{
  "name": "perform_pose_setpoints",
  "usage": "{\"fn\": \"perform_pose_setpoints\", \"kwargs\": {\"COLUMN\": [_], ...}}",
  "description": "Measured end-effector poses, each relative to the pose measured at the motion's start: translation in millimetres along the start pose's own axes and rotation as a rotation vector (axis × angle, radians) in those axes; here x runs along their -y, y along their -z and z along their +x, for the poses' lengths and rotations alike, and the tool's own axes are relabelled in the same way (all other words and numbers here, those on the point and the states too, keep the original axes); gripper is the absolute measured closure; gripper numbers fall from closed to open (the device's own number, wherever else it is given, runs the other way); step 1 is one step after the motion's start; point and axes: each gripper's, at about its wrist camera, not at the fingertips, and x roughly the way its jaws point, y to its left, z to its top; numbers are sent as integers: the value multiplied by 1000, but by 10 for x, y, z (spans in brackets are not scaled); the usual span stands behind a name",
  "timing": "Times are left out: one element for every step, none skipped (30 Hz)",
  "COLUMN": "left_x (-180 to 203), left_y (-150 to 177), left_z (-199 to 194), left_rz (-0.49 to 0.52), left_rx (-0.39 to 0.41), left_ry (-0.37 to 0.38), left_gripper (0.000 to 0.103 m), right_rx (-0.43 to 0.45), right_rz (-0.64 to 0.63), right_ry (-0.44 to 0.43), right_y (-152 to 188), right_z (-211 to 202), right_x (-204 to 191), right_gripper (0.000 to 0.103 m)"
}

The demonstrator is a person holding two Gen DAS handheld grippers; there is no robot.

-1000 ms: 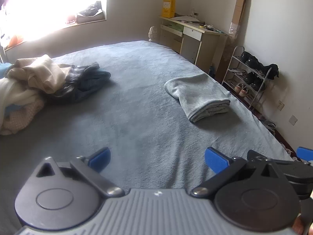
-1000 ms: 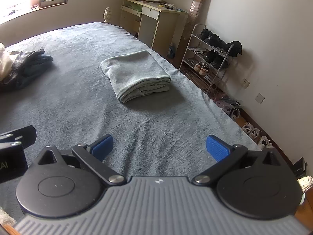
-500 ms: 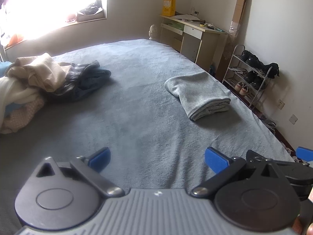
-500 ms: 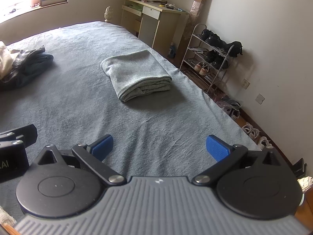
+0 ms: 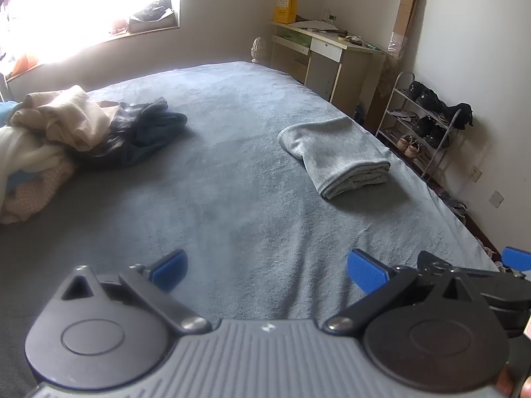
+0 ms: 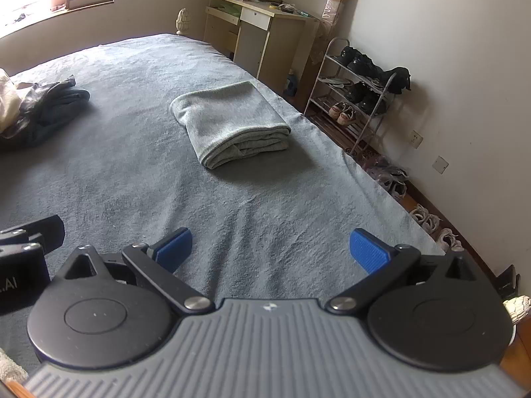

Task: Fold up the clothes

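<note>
A folded grey garment point(image 5: 335, 156) lies on the right side of the grey bed point(image 5: 232, 205); it also shows in the right wrist view point(image 6: 232, 122). A pile of unfolded clothes point(image 5: 66, 132), beige, white and dark, lies at the bed's left; its dark edge shows in the right wrist view point(image 6: 46, 109). My left gripper point(image 5: 267, 267) is open and empty above the bed's near part. My right gripper point(image 6: 270, 247) is open and empty, well short of the folded garment. The right gripper's blue pad shows at the left wrist view's right edge point(image 5: 516, 258).
A desk point(image 5: 325, 53) stands beyond the bed's far right corner. A shoe rack point(image 5: 428, 126) stands against the right wall, with loose shoes point(image 6: 428, 222) on the floor beside the bed. A window sill point(image 5: 99, 33) runs along the far wall.
Both grippers have drifted very slightly; the view has barely shifted. Both stay open and empty, and the clothes have not moved.
</note>
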Motion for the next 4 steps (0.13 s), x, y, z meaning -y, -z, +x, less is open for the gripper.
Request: {"fn": "perform_pose_setpoints", "kwargs": {"left_x": [-3, -6, -12, -22], "left_y": [1, 3, 4, 4], "left_z": [0, 1, 2, 4], "left_rz": [-1, -2, -3, -5], "left_rx": [0, 0, -1, -2], "left_ry": [0, 0, 0, 0], "left_gripper": [0, 0, 0, 0], "right_rx": [1, 1, 1, 0], "right_rz": [-1, 0, 0, -1], "right_ry": [0, 1, 2, 1], "right_y": [1, 4, 8, 14], "right_z": [-1, -2, -2, -2], "right_x": [-2, -3, -3, -2], "right_gripper": [1, 1, 1, 1]}}
